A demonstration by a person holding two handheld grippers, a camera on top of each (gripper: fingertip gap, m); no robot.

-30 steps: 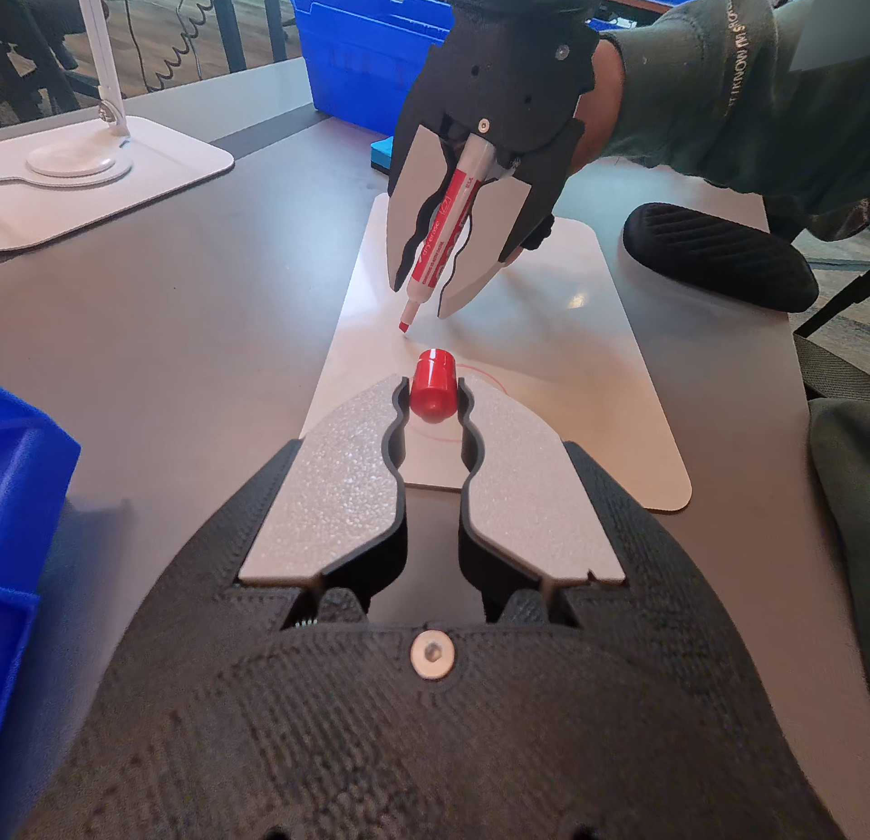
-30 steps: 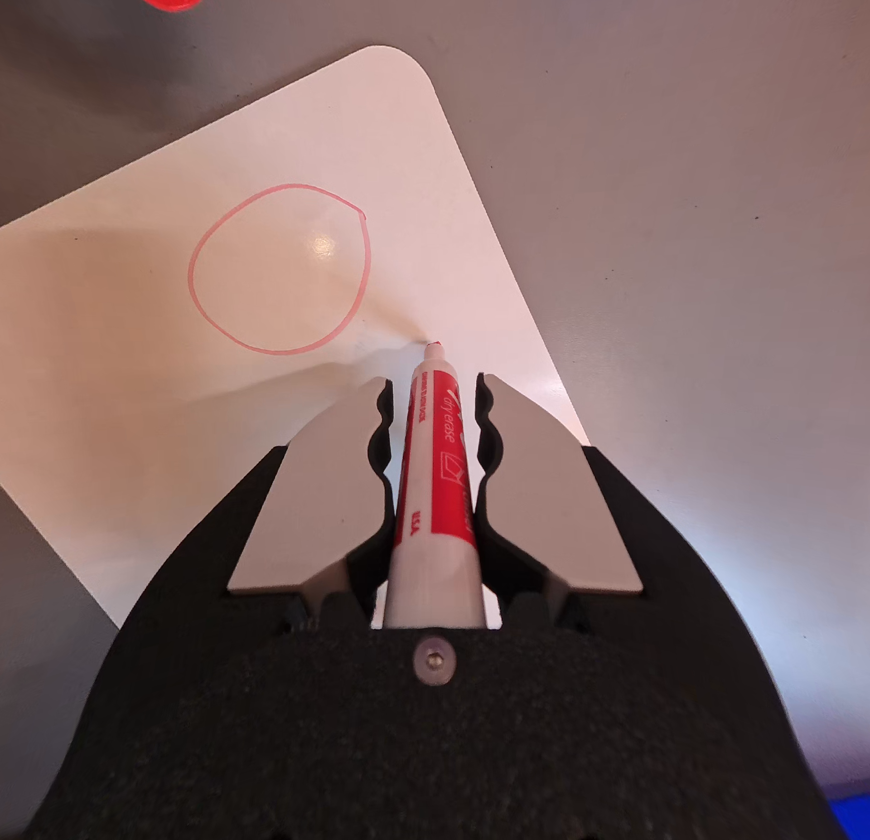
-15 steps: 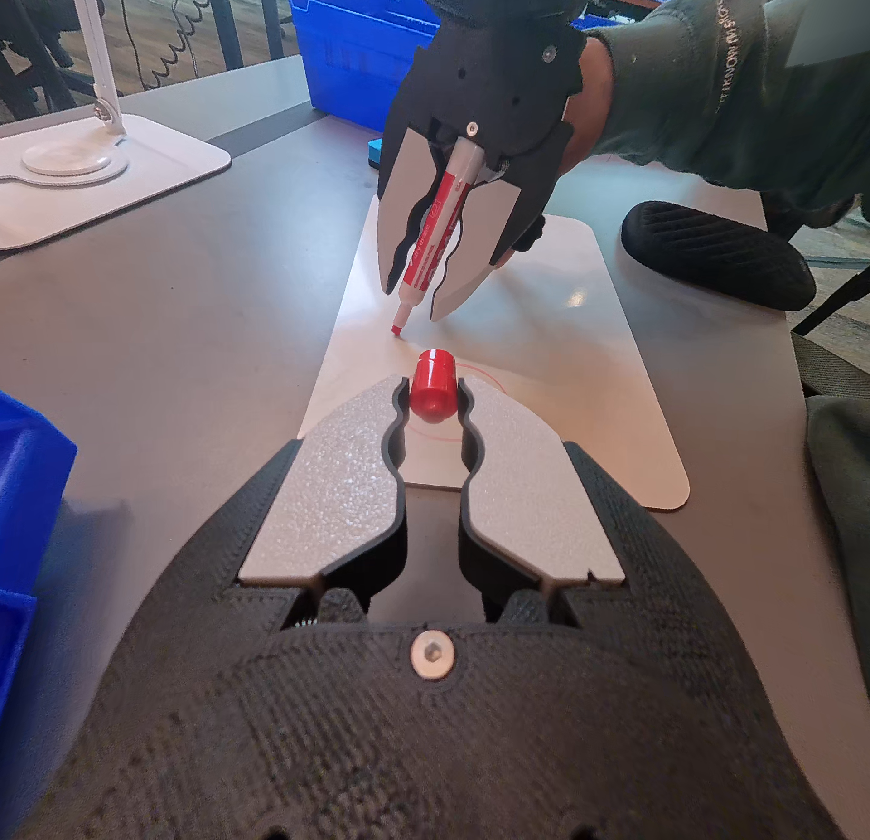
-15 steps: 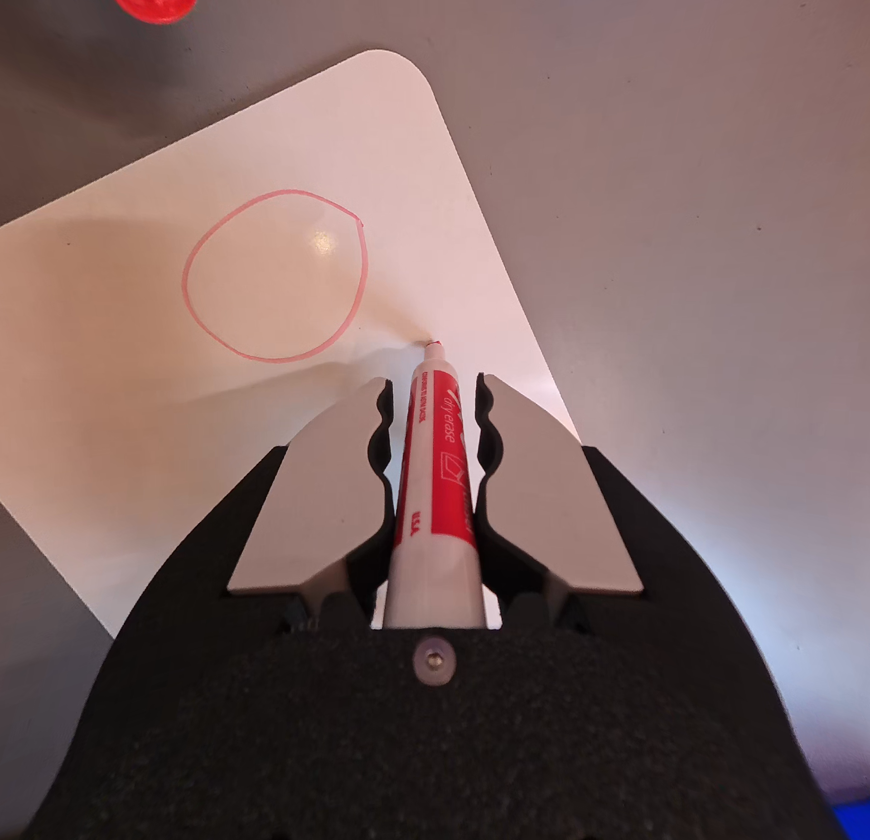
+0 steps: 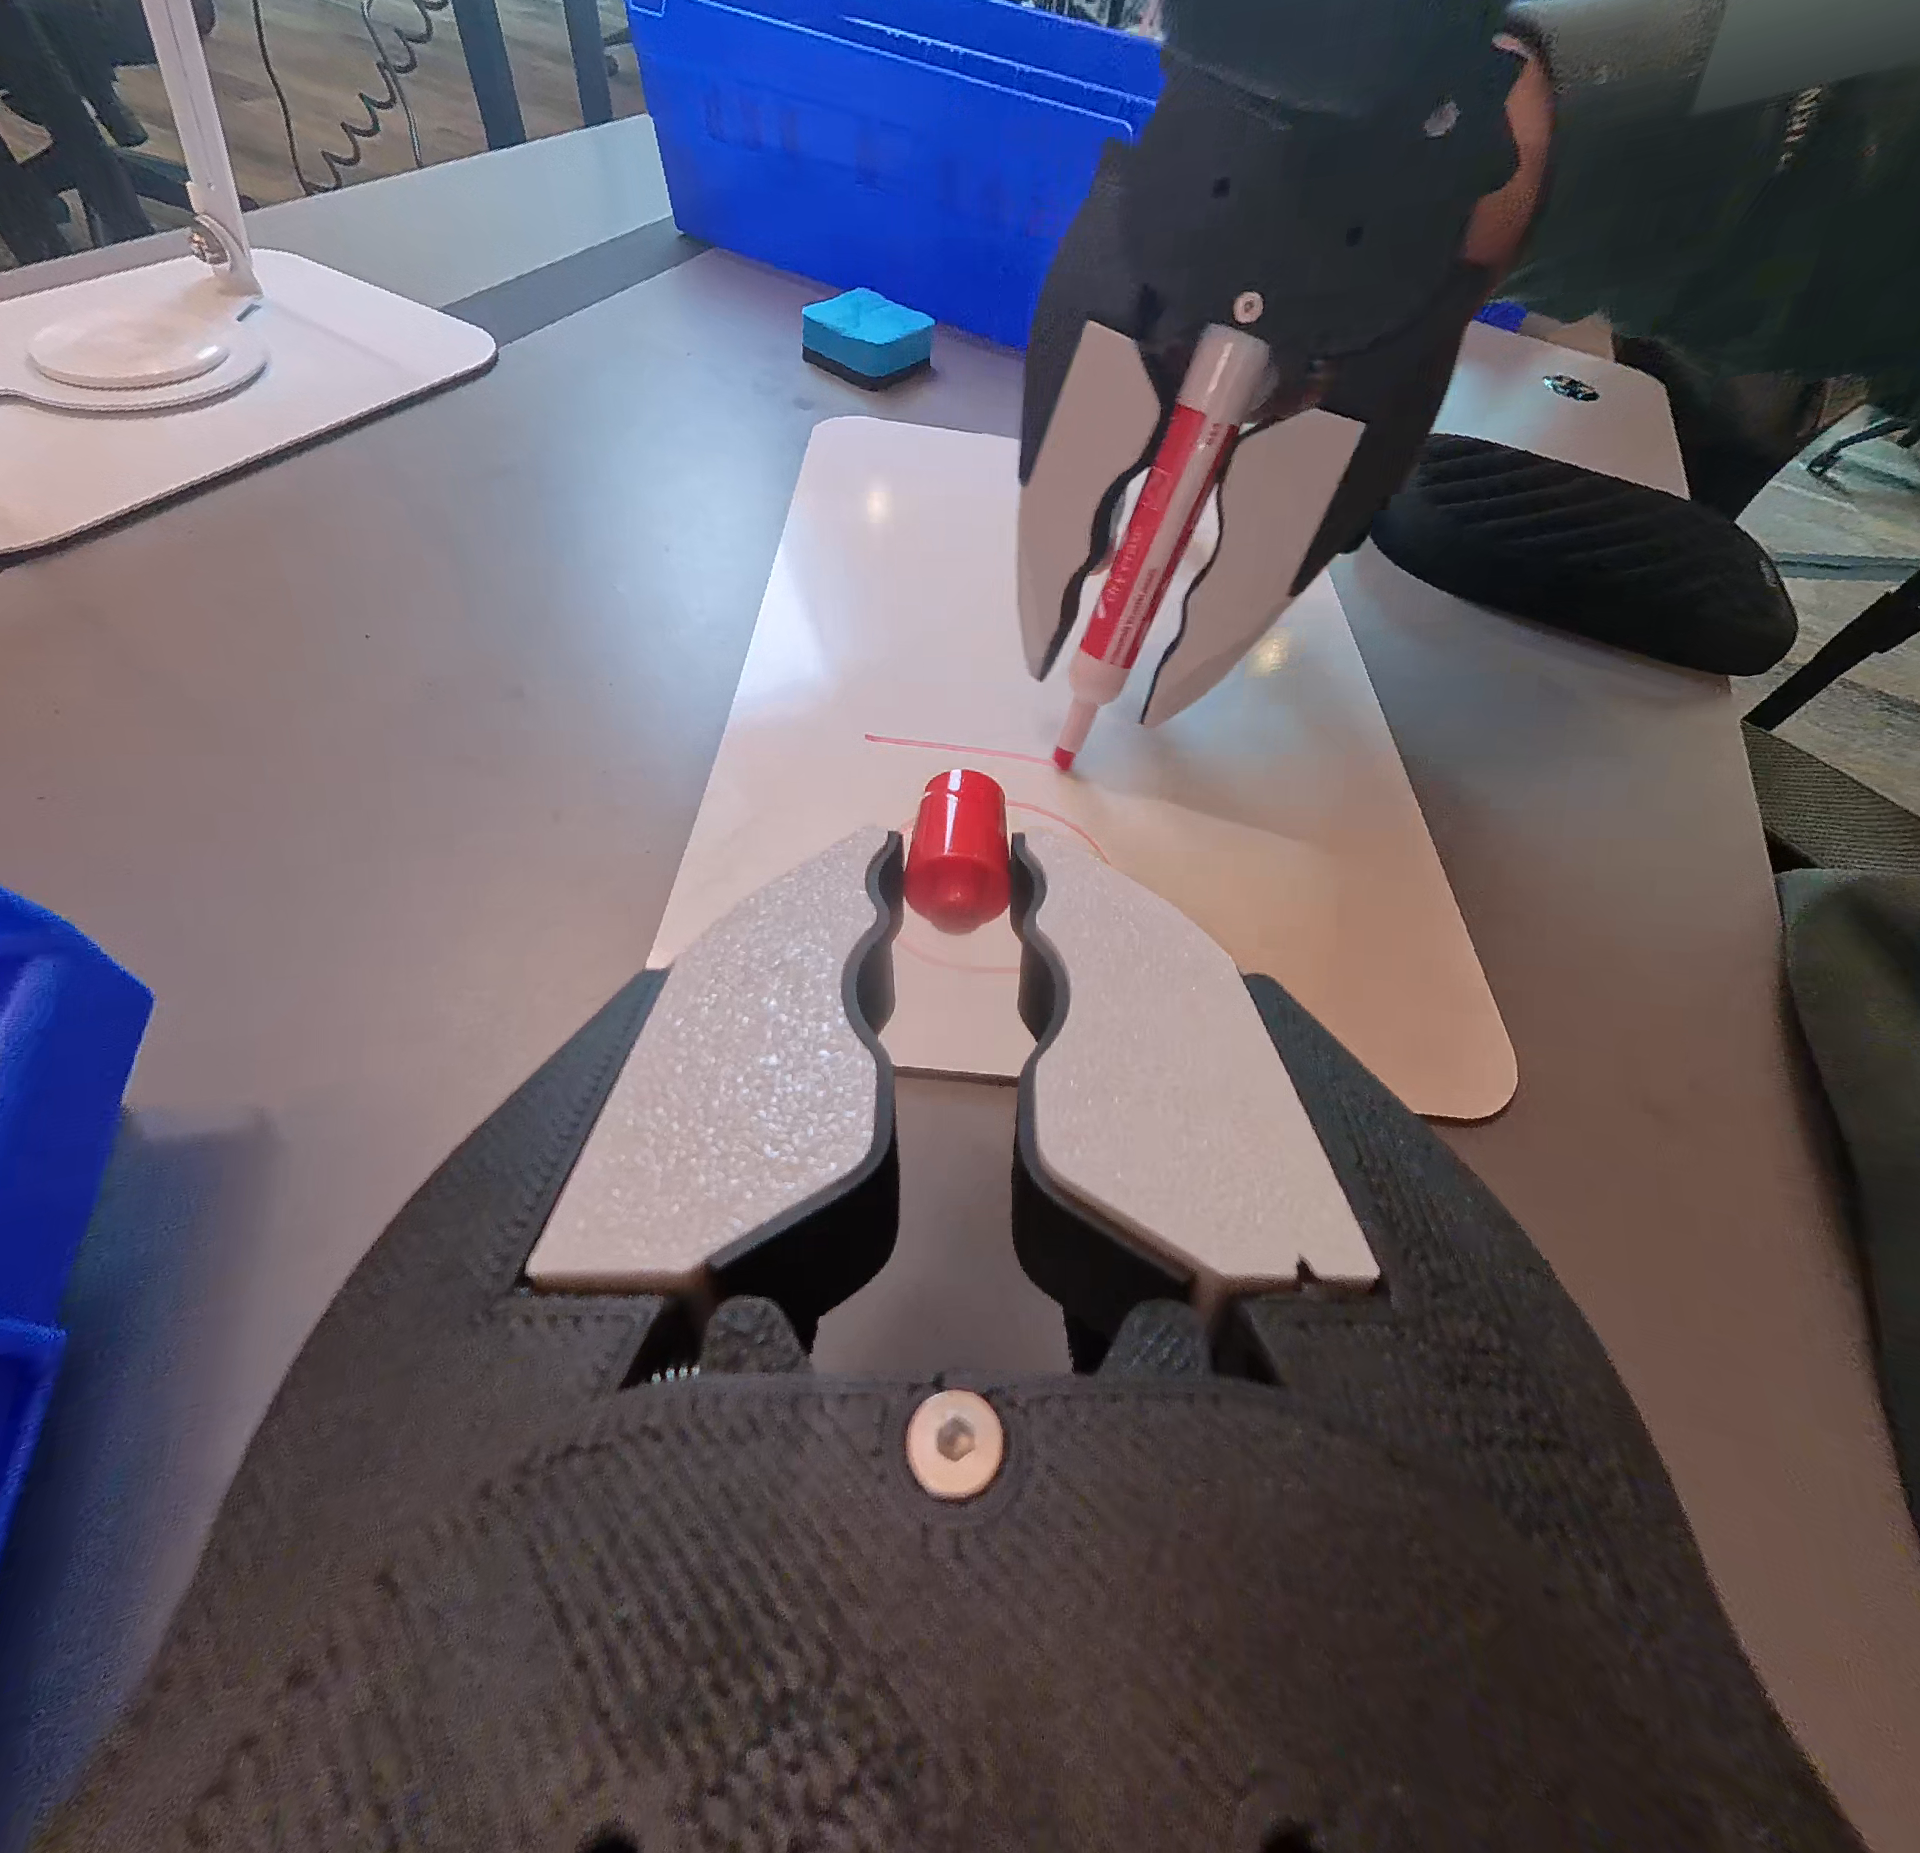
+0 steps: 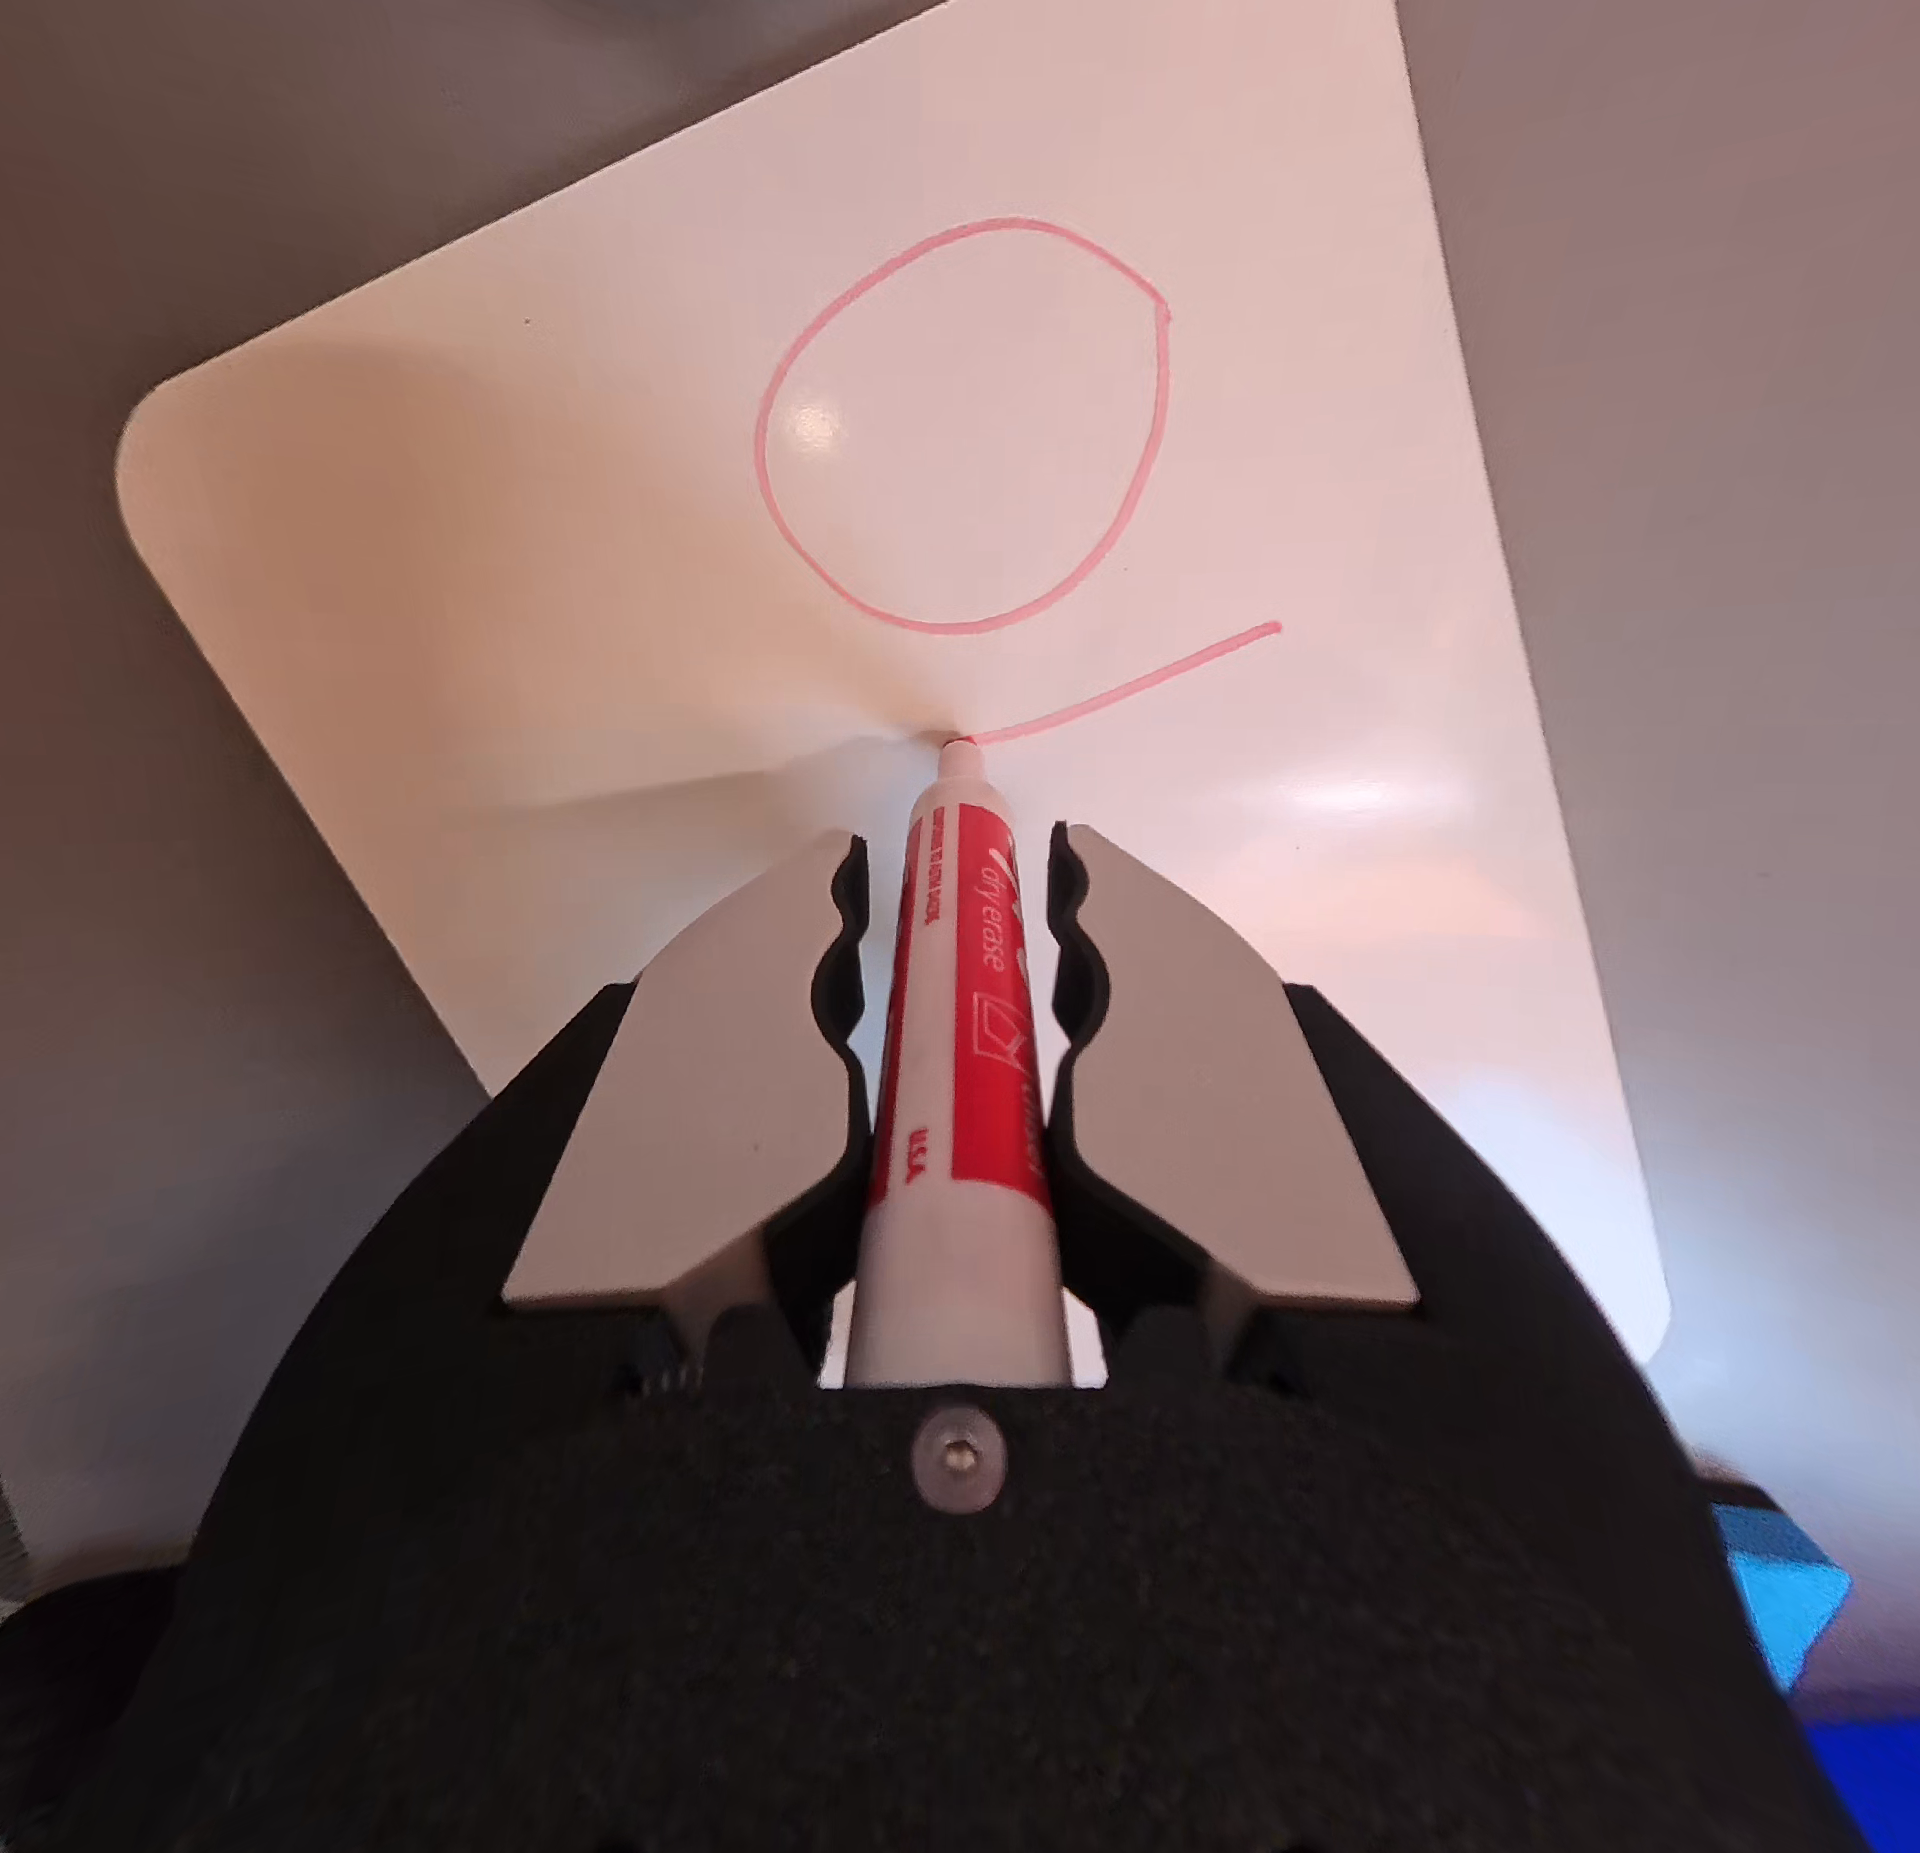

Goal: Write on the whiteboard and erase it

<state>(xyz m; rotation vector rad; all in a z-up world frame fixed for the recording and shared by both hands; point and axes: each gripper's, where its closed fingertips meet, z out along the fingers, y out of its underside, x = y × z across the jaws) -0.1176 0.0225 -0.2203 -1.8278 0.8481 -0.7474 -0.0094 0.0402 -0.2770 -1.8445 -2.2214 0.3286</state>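
A white whiteboard (image 5: 1226, 868) (image 6: 520, 577) lies flat on the grey table. It bears a red circle (image 6: 961, 421) and a fresh red line (image 6: 1132, 683) beside it. My right gripper (image 6: 954, 847) (image 5: 1101, 697) is shut on a red dry-erase marker (image 6: 961, 1055) (image 5: 1143, 556), whose tip touches the board at the line's end. My left gripper (image 5: 951, 853) is shut on the red marker cap (image 5: 954, 853) and holds it over the board's near end. A blue eraser (image 5: 868, 336) (image 6: 1766, 1606) lies on the table beyond the board.
A blue bin (image 5: 894, 141) stands behind the eraser. A white lamp base (image 5: 145, 349) is at far left, another blue bin (image 5: 52, 1128) at near left. A black chair armrest (image 5: 1579, 567) is past the table's right edge. A person's sleeve (image 5: 1662, 58) holds the right gripper.
The right gripper has swept the marker across the board from its left edge toward the right, leaving a new red line next to the circle. The left gripper kept the cap nearly still.
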